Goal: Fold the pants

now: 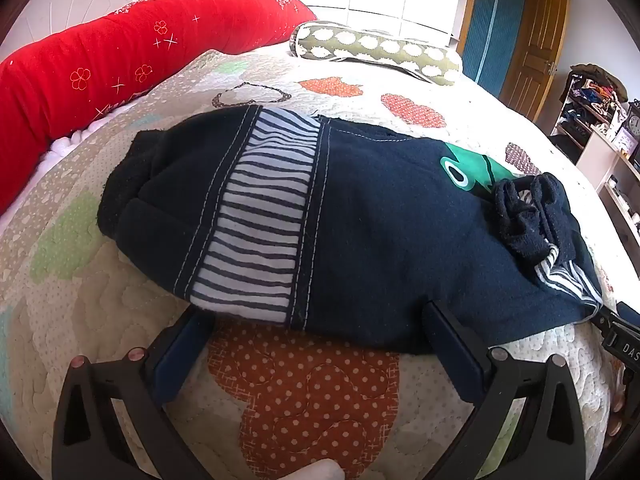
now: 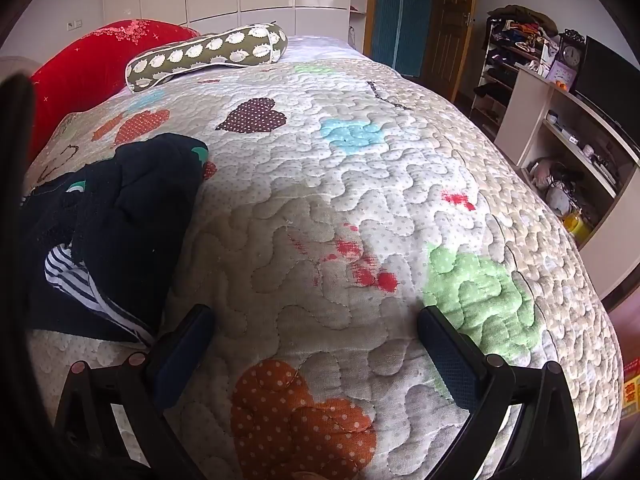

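Note:
Dark navy pants (image 1: 360, 216) with a striped white-and-navy panel and a green frog patch lie folded in a flat bundle on the quilted bed cover (image 1: 304, 392). My left gripper (image 1: 316, 316) is open and empty, its fingertips at the near edge of the pants. In the right wrist view the waist end of the pants (image 2: 128, 220) lies at the left. My right gripper (image 2: 316, 316) is open and empty over bare quilt (image 2: 360, 200), just right of the pants. The right gripper's body (image 1: 620, 340) shows at the right edge of the left wrist view.
A red bolster (image 1: 120, 64) and an olive patterned pillow (image 1: 376, 50) lie at the far end of the bed. A shelf unit with clutter (image 2: 568, 152) and a wooden door (image 2: 448, 20) stand to the right. The bed edge drops off at the right.

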Available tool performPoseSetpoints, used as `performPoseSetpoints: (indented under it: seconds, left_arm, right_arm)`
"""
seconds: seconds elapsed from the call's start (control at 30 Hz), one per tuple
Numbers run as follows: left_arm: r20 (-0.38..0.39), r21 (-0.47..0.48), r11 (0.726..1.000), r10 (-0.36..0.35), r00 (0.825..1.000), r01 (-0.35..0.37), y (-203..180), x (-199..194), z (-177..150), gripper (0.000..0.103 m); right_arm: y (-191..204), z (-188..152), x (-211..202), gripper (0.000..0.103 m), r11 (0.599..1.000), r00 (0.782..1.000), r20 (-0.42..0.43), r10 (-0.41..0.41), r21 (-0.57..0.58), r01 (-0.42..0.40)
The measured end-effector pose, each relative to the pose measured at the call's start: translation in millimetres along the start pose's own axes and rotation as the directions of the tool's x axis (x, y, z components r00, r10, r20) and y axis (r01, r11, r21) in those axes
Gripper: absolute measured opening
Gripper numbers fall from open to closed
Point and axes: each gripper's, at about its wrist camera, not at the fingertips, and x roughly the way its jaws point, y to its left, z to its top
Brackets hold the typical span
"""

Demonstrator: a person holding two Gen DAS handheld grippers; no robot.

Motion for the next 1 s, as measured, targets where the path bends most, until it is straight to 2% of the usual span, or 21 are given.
performPoseSetpoints:
  seconds: [0.67,0.83,1.0]
  left_arm:
    - [-0.013,-0.004,1.0,-0.003,1.0,0.003,-5,-8,-6,0.103]
    - [-0.047,0.029,1.0,-0.008,0.999,0.01,-2,-8,-7,0.103]
    - [-0.047,0.066,0.998,0.014,0.999,-0.011,-6,-13,-12,0.103]
  right_arm:
    - [-4,1,-1,0.103,1.0,1.0,-0.002,-0.005,-0.003,0.005]
    - [-1,1,1,0.103,1.0,1.0,-0.006,-0.008,-0.007,0.008]
    - [1,3,3,0.103,1.0,0.999,-0.027,-0.018,-0.005,0.018]
